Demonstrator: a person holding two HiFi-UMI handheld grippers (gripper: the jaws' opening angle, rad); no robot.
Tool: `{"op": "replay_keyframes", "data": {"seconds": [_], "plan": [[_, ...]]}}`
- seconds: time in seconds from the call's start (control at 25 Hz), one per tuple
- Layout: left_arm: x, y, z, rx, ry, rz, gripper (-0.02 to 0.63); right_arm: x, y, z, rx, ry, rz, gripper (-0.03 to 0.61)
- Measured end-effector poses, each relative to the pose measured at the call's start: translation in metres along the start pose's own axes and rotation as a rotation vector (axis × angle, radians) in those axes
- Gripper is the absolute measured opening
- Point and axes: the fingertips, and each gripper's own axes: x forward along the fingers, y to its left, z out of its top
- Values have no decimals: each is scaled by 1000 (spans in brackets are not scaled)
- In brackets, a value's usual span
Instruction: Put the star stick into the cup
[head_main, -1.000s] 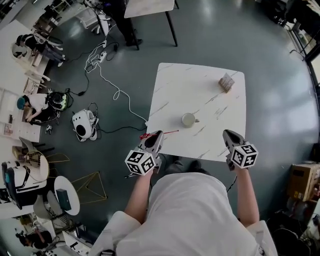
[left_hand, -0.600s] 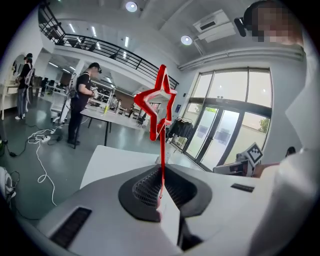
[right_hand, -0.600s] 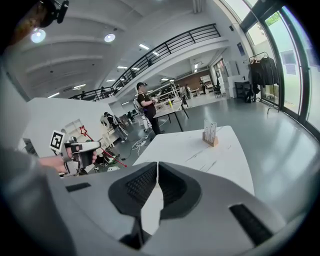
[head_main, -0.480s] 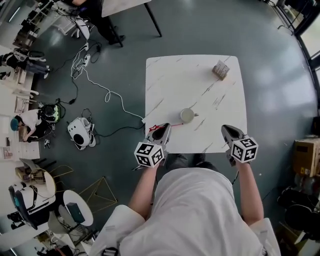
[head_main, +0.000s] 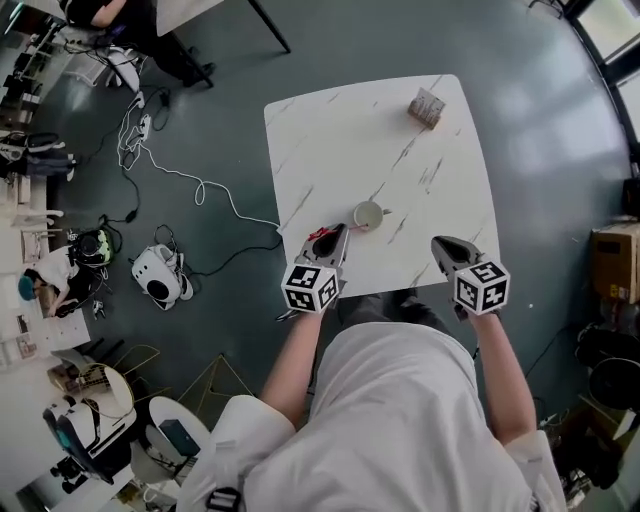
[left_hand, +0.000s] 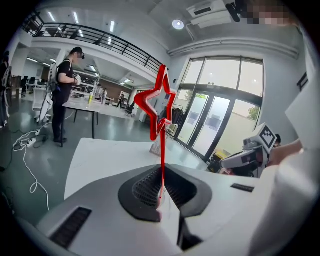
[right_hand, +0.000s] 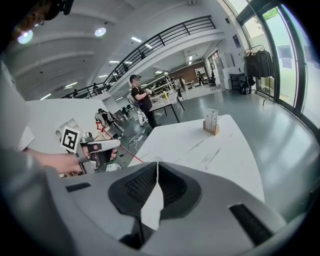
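Since the earlier frame your left tongs have brought the star stick over the surface to just beside the cup, clamped on its shaft; insertion pending. Right tongs closed, empty

no words, brands or numbers can be read. the marker cube on the left gripper and the one on the right gripper carry only black-and-white square patterns; any print on the card stand on the worktop is too small to read
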Motion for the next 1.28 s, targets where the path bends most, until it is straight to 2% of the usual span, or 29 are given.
{"op": "replay_keyframes", "data": {"seconds": [0.28, 0.52, 0.8, 1.08, 1.12, 1.2, 1.28], "plan": [[28, 9, -9, 75, 62, -17, 25, 5, -2, -8, 51, -1, -25, 28], [61, 20, -36, 68, 134, -48, 25, 4, -12, -22, 96, 11, -62, 28], [85, 20, -54, 114, 215, -67, 25, 5, -20, -40, 171, 22, -82, 28], [92, 16, -65, 123, 249, -91, 26, 5, -21, -52, 195, 40, -88, 28], [92, 14, -66, 112, 254, -104, 33, 5, -21, -53, 198, 41, -88, 28], [93, 10, -69, 77, 264, -135, 116, 6, -22, -54, 204, 41, -87, 28], [93, 9, -72, 58, 274, -137, 147, 6, -23, -55, 206, 42, -84, 28]]}}
